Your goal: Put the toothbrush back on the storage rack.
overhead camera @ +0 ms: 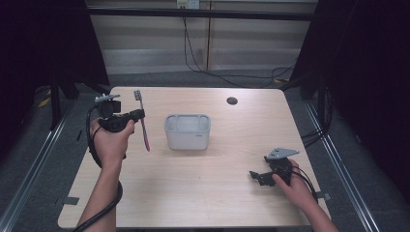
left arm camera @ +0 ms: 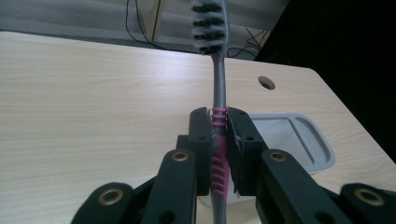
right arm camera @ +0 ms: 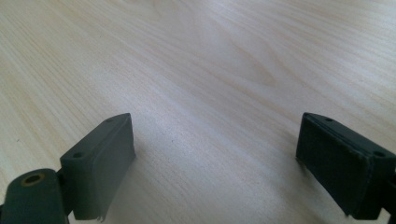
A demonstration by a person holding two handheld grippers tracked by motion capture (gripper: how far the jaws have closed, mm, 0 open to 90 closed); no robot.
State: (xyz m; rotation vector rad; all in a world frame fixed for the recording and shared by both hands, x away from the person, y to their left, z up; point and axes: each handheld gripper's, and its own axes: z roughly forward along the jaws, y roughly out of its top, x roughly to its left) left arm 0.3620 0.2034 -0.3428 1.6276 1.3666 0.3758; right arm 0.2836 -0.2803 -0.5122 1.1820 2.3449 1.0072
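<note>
A grey and pink toothbrush (overhead camera: pixel 142 121) is held upright above the table's left side, bristles at the top. My left gripper (overhead camera: pixel 138 115) is shut on its handle; in the left gripper view the jaws clamp the ribbed pink grip of the toothbrush (left arm camera: pixel 219 98), and the bristle head rises above them. A pale grey rectangular container (overhead camera: pixel 187 131) stands open-topped at the table's middle, just right of the brush, and the container (left arm camera: pixel 299 140) appears behind the jaws. My right gripper (overhead camera: pixel 256 176) rests low at the front right, open, its fingers (right arm camera: pixel 100 161) wide apart over bare wood.
The light wooden table (overhead camera: pixel 203 193) has a round cable hole (overhead camera: pixel 232 100) at the back right. Cables hang along the wall behind. Dark curtains flank both sides.
</note>
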